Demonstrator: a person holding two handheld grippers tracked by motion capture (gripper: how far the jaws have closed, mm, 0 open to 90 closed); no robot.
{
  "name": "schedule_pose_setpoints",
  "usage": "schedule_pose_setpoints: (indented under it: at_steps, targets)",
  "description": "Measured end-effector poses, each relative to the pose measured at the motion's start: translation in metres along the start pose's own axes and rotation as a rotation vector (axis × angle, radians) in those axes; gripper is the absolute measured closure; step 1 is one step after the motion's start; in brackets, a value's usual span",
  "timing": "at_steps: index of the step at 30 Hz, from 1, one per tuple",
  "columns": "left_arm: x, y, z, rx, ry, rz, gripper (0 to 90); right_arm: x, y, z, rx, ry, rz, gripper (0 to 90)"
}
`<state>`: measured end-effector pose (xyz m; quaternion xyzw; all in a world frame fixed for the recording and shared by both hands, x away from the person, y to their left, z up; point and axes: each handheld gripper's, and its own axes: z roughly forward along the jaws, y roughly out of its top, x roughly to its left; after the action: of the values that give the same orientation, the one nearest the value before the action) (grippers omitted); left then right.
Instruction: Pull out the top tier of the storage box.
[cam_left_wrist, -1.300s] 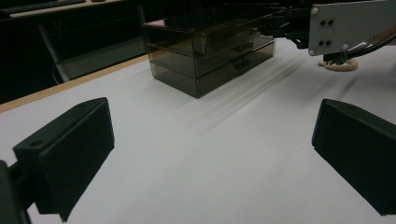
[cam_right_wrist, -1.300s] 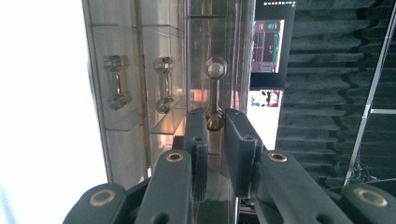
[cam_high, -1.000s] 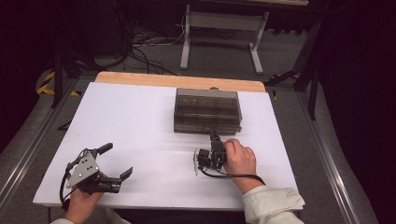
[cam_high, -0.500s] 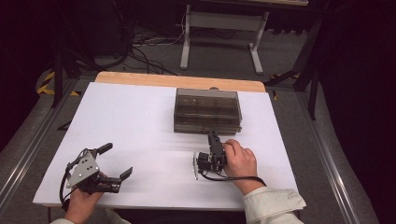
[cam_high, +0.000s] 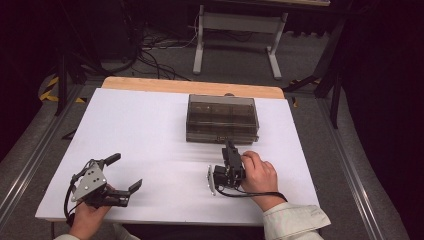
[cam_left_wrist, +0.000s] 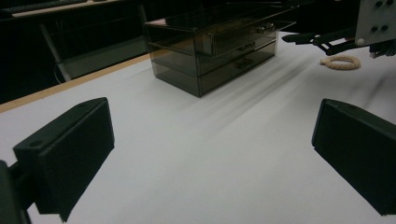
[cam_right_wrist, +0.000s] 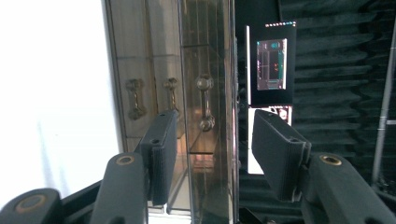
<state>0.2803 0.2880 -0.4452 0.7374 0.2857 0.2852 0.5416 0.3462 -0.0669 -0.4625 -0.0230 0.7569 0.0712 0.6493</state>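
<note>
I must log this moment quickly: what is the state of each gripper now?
Left gripper: open, holding nothing.
Right gripper: open, jaws just been opening, nothing gripped, pointed at the drawer box.

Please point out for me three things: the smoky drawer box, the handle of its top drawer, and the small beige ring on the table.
Smoky drawer box (cam_high: 222, 117), high view, on its lid.
Top drawer handle (cam_right_wrist: 204, 102), right gripper view, on the handle's bar.
Beige ring (cam_left_wrist: 340, 62), left gripper view, on the ring's near edge.

The white surface (cam_high: 150, 130) had a wooden far edge (cam_high: 190, 86). Beyond, a grey floor (cam_high: 165, 62) carried tangled cables (cam_high: 150, 52) and a pale metal stand (cam_high: 235, 35); the room lay dark.
</note>
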Motion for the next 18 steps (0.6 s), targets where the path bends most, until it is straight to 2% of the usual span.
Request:
schedule_pose_setpoints:
  at_steps: [2,8,11,14,18]
  targets:
    - [0.000,0.000,0.000,-0.003,0.002,-0.001,0.1,-0.003,0.000,-0.001,-0.022,0.011,0.000,51.3]
    - [0.000,0.000,-0.001,-0.003,0.002,-0.002,0.1,-0.012,-0.003,-0.009,-0.086,0.031,0.095,45.3]
    - [0.000,0.000,0.000,-0.004,0.002,-0.003,0.1,-0.019,-0.007,-0.011,-0.129,0.089,0.154,45.5]
    - [0.000,0.000,0.000,-0.004,0.002,-0.003,0.2,-0.024,-0.012,-0.014,-0.172,0.110,0.213,44.7]
    - [0.000,0.000,0.000,-0.002,0.000,-0.005,0.2,-0.031,-0.015,-0.022,-0.215,0.111,0.265,45.0]
